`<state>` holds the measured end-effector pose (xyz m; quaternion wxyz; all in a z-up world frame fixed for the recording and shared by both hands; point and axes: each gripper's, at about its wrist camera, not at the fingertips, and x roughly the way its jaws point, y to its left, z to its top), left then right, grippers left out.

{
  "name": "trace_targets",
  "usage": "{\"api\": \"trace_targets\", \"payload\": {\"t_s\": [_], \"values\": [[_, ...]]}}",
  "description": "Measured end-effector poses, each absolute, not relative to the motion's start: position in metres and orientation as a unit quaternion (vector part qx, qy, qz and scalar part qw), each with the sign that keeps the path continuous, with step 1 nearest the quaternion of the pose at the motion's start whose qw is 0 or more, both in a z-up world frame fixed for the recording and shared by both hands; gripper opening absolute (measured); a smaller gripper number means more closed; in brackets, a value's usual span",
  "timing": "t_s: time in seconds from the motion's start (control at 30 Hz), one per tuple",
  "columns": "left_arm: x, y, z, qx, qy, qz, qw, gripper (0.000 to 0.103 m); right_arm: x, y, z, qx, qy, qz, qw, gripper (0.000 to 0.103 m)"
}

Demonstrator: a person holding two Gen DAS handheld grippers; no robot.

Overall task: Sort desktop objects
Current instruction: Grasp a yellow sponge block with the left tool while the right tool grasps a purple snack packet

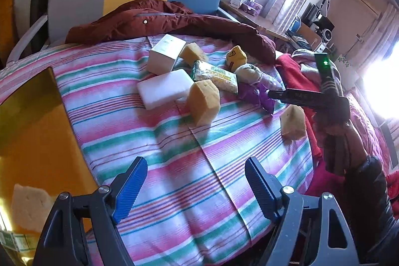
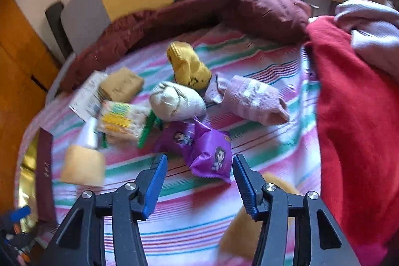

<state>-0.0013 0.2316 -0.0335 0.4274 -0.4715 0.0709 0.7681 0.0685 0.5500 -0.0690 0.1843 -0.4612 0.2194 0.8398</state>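
Right tongs (image 2: 199, 182) gaping, purple snack packet (image 2: 208, 157) just ahead between tips

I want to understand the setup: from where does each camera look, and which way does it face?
Left wrist: sits behind the open left tool, low over the striped cloth, facing the object pile; the right tool shows.
Right wrist: sits behind the open right tool, facing the purple packet closely.
Shared: purple packet, yellow sock, noodle packet.
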Motion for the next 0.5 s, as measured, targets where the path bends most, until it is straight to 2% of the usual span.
{"api": "trace_targets", "payload": {"t_s": [0.17,0.27,0.5], "values": [[-0.007,0.253,-0.038,-0.470,0.086,0.764,0.433,0.081,0.060,0.559,-0.084,-0.472,0.219,0.836,0.176,0.055],[-0.010,0.269,-0.043,-0.466,0.092,0.764,0.436,0.081,0.059,0.560,-0.086,-0.473,0.208,0.839,0.172,0.040],[-0.025,0.303,-0.059,-0.481,0.084,0.756,0.435,0.081,0.058,0.560,-0.085,-0.473,0.195,0.844,0.163,0.035]]}}
